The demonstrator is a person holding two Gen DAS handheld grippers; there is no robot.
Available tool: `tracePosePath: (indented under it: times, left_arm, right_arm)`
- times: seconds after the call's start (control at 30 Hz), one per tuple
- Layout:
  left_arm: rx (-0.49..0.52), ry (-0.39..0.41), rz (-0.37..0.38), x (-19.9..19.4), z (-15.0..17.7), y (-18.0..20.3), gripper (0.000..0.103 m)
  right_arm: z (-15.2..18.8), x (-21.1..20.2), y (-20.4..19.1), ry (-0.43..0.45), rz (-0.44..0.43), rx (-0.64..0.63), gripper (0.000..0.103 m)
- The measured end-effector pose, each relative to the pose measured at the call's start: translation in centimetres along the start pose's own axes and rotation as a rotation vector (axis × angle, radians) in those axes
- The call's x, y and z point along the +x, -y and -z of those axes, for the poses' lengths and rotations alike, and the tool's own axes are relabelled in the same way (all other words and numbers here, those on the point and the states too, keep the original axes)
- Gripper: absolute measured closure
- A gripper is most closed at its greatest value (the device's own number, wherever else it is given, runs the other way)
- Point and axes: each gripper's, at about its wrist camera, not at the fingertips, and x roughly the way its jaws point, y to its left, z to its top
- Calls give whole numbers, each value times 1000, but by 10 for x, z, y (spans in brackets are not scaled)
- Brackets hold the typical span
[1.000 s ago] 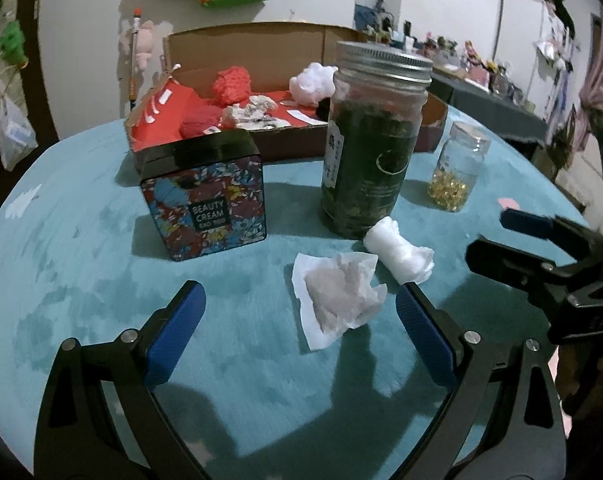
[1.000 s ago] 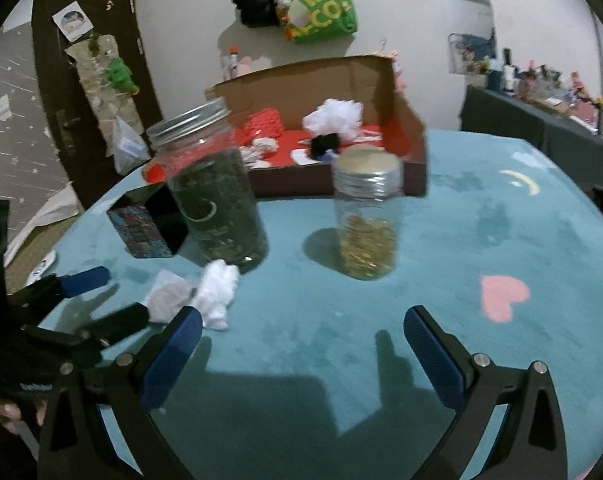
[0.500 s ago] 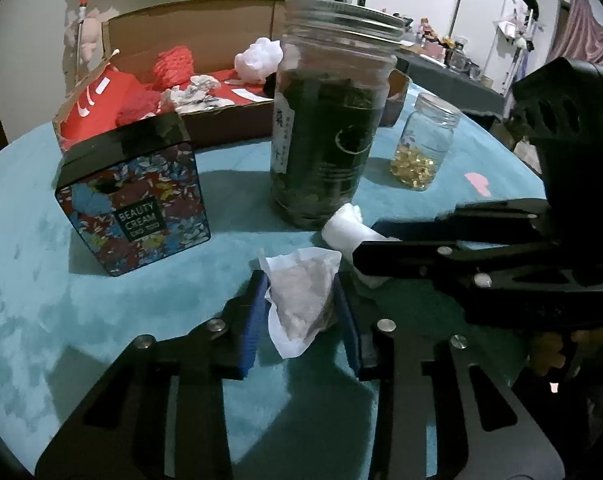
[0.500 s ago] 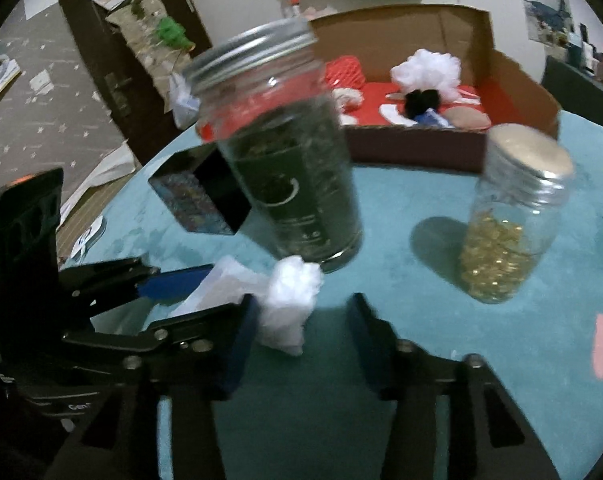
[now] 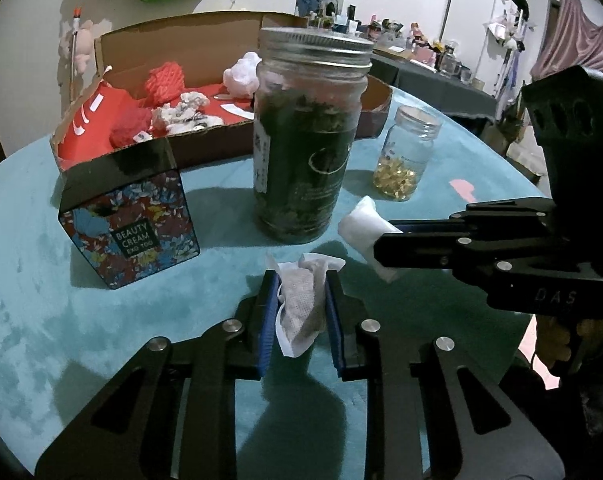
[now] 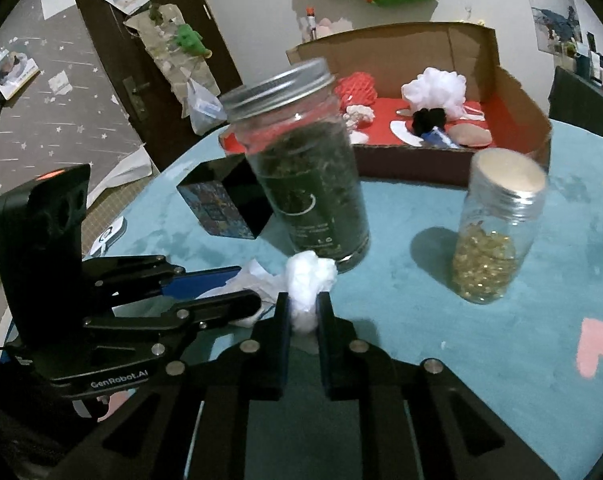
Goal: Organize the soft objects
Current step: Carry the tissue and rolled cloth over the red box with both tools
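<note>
My left gripper [image 5: 301, 280] is shut on a crumpled grey-white tissue [image 5: 301, 304] just above the teal table. My right gripper [image 6: 303, 304] is shut on a white wad of soft paper [image 6: 309, 280], which also shows in the left wrist view [image 5: 361, 224] beside the right gripper's fingers [image 5: 421, 248]. The left gripper with its tissue [image 6: 257, 280] shows at the left of the right wrist view. An open cardboard box [image 5: 205, 40] with a red floor stands at the back and holds red mesh balls [image 5: 165, 80], a white puff [image 6: 433, 92] and other soft things.
A tall jar of dark green leaves [image 5: 309, 140] stands just beyond both grippers. A small jar of yellow beads [image 5: 405, 152] is to its right, a flowered "Beauty Cream" tin [image 5: 129, 212] to its left. The teal table [image 5: 81, 340] has a pink heart mark [image 6: 593, 344].
Both grippers moved in from open and closed, the left on the grey-white tissue and the right on the white wad, and the left jaws have tightened since half a second ago.
</note>
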Motion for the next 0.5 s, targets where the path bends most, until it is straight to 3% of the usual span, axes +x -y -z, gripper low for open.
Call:
tracePosePath:
  times: [0.5]
  left_arm:
    - [-1, 28, -20, -14, -6, -3, 82]
  right_arm:
    - [4, -13, 4, 16, 19, 11, 90]
